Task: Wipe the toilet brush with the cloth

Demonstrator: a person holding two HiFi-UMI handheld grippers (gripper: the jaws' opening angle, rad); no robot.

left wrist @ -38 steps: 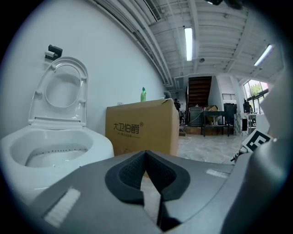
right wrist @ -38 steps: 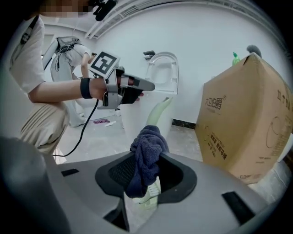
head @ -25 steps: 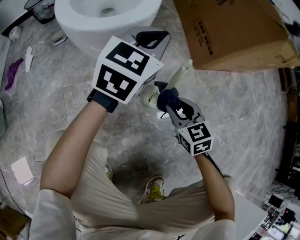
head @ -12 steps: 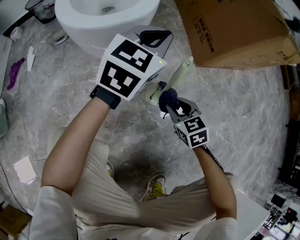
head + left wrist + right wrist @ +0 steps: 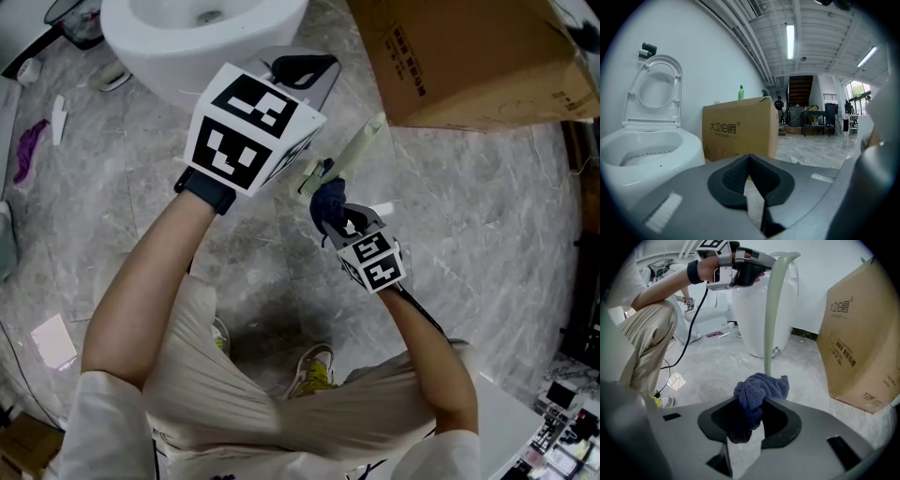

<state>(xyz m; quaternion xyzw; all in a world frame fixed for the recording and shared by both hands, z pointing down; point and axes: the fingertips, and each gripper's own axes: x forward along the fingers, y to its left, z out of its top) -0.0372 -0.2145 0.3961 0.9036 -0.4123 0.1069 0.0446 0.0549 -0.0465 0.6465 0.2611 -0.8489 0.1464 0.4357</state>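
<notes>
The toilet brush shows only as a pale green handle [image 5: 361, 145], standing nearly upright [image 5: 771, 319]; its head is hidden. My left gripper [image 5: 319, 94] is shut on the handle's top end, as the right gripper view shows [image 5: 761, 270]. In its own view the jaws [image 5: 757, 197] stand almost together. My right gripper [image 5: 339, 217] is shut on a bunched dark blue cloth [image 5: 328, 199]. The cloth [image 5: 761, 387] sticks out past the jaws [image 5: 750, 427] and presses on the lower part of the handle.
A white toilet [image 5: 187, 37] with its seat raised [image 5: 656, 93] stands just beyond the grippers. A big cardboard box [image 5: 469, 56] sits to its right on the marble floor. A purple scrap [image 5: 28, 141], a white sheet [image 5: 52, 342] and the person's shoes [image 5: 314, 370] lie around.
My right gripper has shifted a little left and away from the person, the cloth still on the handle. The left gripper and brush have barely moved.
</notes>
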